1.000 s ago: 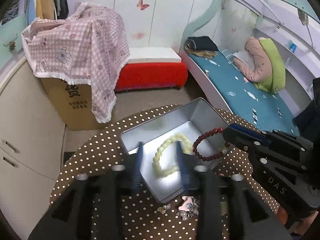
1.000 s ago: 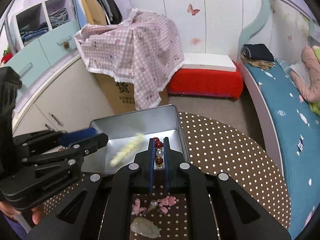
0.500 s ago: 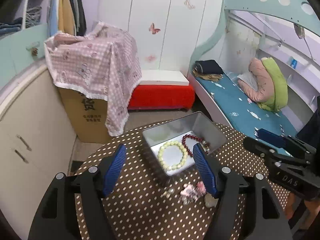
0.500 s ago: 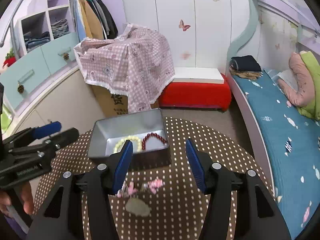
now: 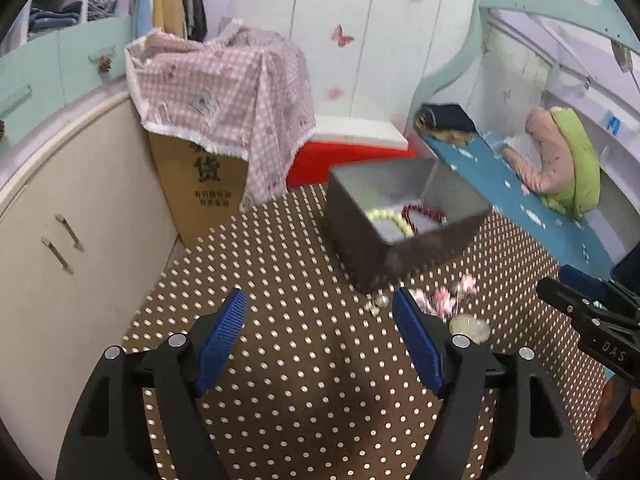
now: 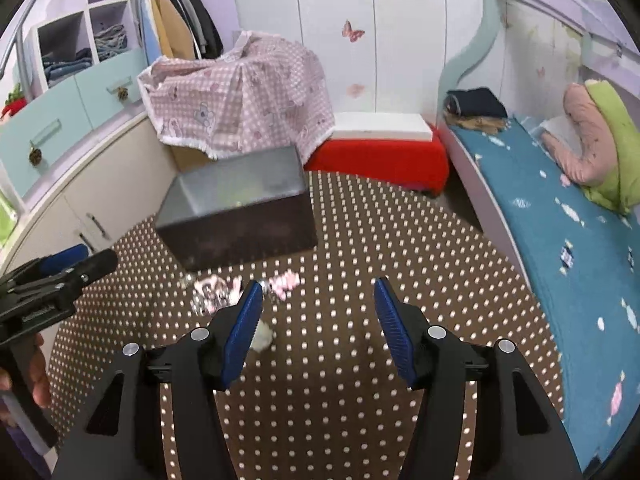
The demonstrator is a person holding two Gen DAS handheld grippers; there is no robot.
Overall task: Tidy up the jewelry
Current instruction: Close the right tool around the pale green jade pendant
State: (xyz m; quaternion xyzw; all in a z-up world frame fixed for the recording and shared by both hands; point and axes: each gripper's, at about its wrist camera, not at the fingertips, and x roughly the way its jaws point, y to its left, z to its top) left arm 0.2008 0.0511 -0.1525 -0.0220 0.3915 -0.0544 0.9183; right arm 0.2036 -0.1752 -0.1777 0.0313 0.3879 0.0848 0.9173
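A grey metal tin stands on the round brown polka-dot table; it also shows in the right wrist view. Inside lie a pale yellow-green bead bracelet and a dark red bead bracelet. In front of the tin lie pink flower pieces, a small pearl piece and a pale jade pendant; the pink pieces also show in the right wrist view. My left gripper is open and empty, well back from the tin. My right gripper is open and empty above the table.
A cardboard box under a pink checked cloth stands behind the table. A red bench and a bed with a blue cover are at the right. Cream cupboards run along the left.
The right gripper let the red bracelet go into the tin and opened. Both grippers opened wide, pulled back from the tin and dropped lower toward the table.
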